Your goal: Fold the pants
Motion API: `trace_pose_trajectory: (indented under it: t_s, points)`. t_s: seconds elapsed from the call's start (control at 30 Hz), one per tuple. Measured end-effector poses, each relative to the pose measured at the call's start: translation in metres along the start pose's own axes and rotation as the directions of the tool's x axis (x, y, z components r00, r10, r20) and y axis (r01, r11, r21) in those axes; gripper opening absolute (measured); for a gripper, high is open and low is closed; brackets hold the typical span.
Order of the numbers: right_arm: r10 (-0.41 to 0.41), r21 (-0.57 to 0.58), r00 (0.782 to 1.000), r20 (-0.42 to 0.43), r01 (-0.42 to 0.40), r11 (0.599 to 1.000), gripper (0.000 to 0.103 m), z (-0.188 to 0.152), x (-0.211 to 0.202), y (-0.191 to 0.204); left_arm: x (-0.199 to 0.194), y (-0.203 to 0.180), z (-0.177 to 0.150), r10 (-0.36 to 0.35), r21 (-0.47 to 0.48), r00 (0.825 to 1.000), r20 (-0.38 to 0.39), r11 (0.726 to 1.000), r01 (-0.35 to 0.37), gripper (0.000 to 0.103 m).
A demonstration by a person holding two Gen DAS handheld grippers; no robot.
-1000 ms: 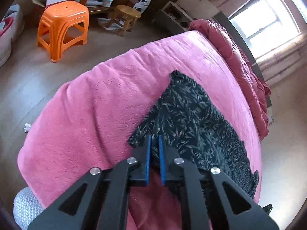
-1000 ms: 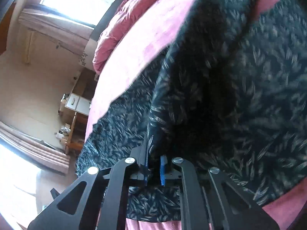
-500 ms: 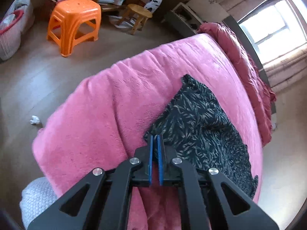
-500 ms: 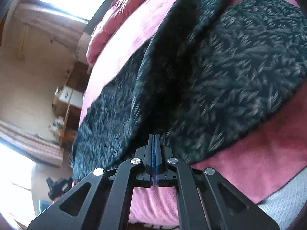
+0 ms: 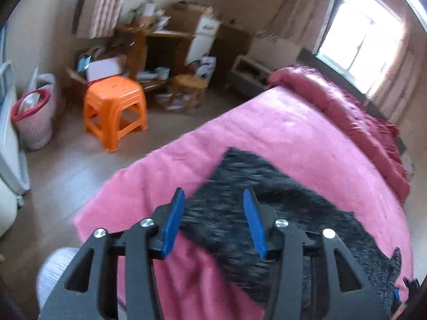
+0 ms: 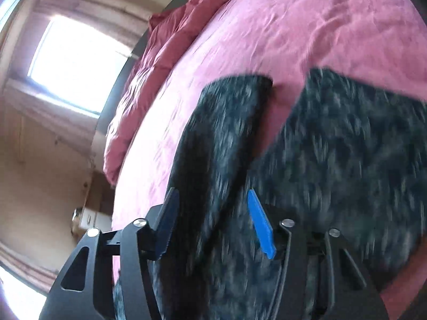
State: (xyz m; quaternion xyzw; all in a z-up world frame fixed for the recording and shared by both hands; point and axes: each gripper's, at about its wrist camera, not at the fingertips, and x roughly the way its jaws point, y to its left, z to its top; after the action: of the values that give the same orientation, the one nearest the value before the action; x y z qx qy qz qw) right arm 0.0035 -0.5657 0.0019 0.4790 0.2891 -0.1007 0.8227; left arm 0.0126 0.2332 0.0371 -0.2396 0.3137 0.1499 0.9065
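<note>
Blue-padded jaws of both the left gripper (image 5: 213,202) and right gripper (image 6: 210,200) stand open, holding nothing. Between and beyond them the pants (image 5: 256,186) lie on the blanket (image 5: 280,128), legs (image 6: 226,122) stretching straight ahead of the right jaws.

Motion blur smears the pants (image 5: 248,229) in both views, so their print cannot be read. The left view cuts them off at its lower right edge; the right view cuts them off at its right and bottom edges (image 6: 347,160). The gripper bodies hide cloth beneath them. Clutter on the desk (image 5: 160,34) is too blurred to identify. The basket's (image 5: 34,122) contents are unclear.
</note>
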Motion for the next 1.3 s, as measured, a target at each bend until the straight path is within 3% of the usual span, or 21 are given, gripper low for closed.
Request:
trace_pose_trajectory:
  t_s: [0.1,0.17,0.23,0.27,0.33,0.4,0.43,0.47,0.5,0.6,0.63,0.67,0.7,0.8,0.9,1.0,1.07,1.13,1.17,1.23,1.3]
  points:
    - [-0.055,-0.024,0.998,0.027,0.055,0.998,0.052,0.018,0.012,0.001,0.003,-0.046,-0.016,-0.137,0.122,0.988,-0.077,0.982,0.146,0.049]
    - [-0.097,-0.013,0.995,0.036,0.098,0.995,0.052,0.028,0.021,-0.003,0.007,-0.077,-0.030,-0.216,0.204,0.966,-0.143,0.948,0.242,0.050]
    - [-0.102,0.033,0.995,0.021,0.102,0.994,0.052,0.037,0.031,-0.012,0.009,-0.111,-0.048,-0.284,0.291,0.935,-0.214,0.895,0.339,0.053]
    - [-0.097,0.045,0.995,0.019,0.096,0.994,0.052,0.038,0.036,-0.013,0.009,-0.133,-0.062,-0.323,0.351,0.909,-0.262,0.846,0.402,0.053]
    - [-0.089,0.058,0.996,0.027,0.087,0.994,0.046,0.042,0.044,-0.016,0.007,-0.166,-0.083,-0.359,0.437,0.879,-0.315,0.767,0.470,0.058]
    - [-0.087,0.073,0.996,0.037,0.084,0.994,0.045,0.042,0.053,-0.012,0.004,-0.201,-0.110,-0.391,0.516,0.833,-0.393,0.656,0.551,0.062]
    - [-0.086,0.078,0.996,0.037,0.083,0.994,0.045,0.042,0.057,-0.010,0.001,-0.220,-0.125,-0.394,0.559,0.815,-0.424,0.595,0.578,0.066]
    - [-0.085,0.075,0.996,0.038,0.082,0.994,0.044,0.042,0.061,-0.008,-0.001,-0.231,-0.134,-0.398,0.584,0.803,-0.444,0.551,0.596,0.067]
    - [-0.083,0.059,0.996,0.041,0.080,0.995,0.037,0.042,0.061,-0.009,-0.006,-0.243,-0.147,-0.404,0.610,0.787,-0.467,0.497,0.617,0.070]
    - [-0.084,0.028,0.996,0.041,0.083,0.996,0.027,0.033,0.053,-0.005,-0.017,-0.276,-0.181,-0.393,0.695,0.772,-0.500,0.349,0.628,0.074]
    - [-0.069,0.037,0.997,0.038,0.067,0.997,0.026,0.033,0.051,-0.008,-0.018,-0.284,-0.190,-0.386,0.719,0.774,-0.502,0.312,0.621,0.074]
    - [-0.036,0.065,0.999,0.035,0.034,0.997,0.023,0.033,0.047,-0.014,-0.016,-0.294,-0.198,-0.371,0.752,0.788,-0.491,0.277,0.598,0.074]
    - [0.002,0.088,1.000,0.030,-0.004,0.996,0.021,0.033,0.046,-0.018,-0.015,-0.299,-0.203,-0.361,0.771,0.798,-0.482,0.258,0.582,0.074]
    - [0.071,0.100,0.997,0.009,-0.072,0.992,0.021,0.030,0.043,-0.017,-0.010,-0.311,-0.215,-0.336,0.807,0.825,-0.455,0.237,0.541,0.074]
    - [0.015,0.072,1.000,-0.007,-0.014,0.997,0.021,0.029,0.051,-0.012,-0.006,-0.318,-0.226,-0.311,0.814,0.827,-0.468,0.212,0.541,0.072]
    - [0.043,0.107,0.999,0.001,-0.043,0.993,0.019,0.032,0.058,-0.015,-0.005,-0.318,-0.239,-0.299,0.825,0.833,-0.466,0.193,0.531,0.058]
    - [0.031,0.057,0.999,0.011,-0.032,0.998,0.003,0.033,0.058,-0.009,-0.005,-0.315,-0.236,-0.305,0.810,0.827,-0.472,0.222,0.544,0.045]
    - [0.034,0.002,0.998,0.048,-0.034,0.999,0.003,0.033,0.048,0.002,-0.005,-0.313,-0.230,-0.300,0.792,0.827,-0.475,0.262,0.551,0.016]
    - [0.055,-0.008,0.996,0.073,-0.054,0.999,0.003,0.033,0.038,0.008,-0.005,-0.313,-0.226,-0.300,0.781,0.823,-0.482,0.279,0.559,0.009]
    - [0.068,-0.039,0.991,0.112,-0.064,0.997,0.003,0.034,0.018,0.019,-0.004,-0.311,-0.220,-0.305,0.760,0.816,-0.491,0.307,0.572,0.005]
    - [0.071,-0.078,0.986,0.148,-0.060,0.995,0.003,0.034,-0.004,0.028,-0.010,-0.310,-0.213,-0.320,0.752,0.810,-0.492,0.311,0.581,0.005]
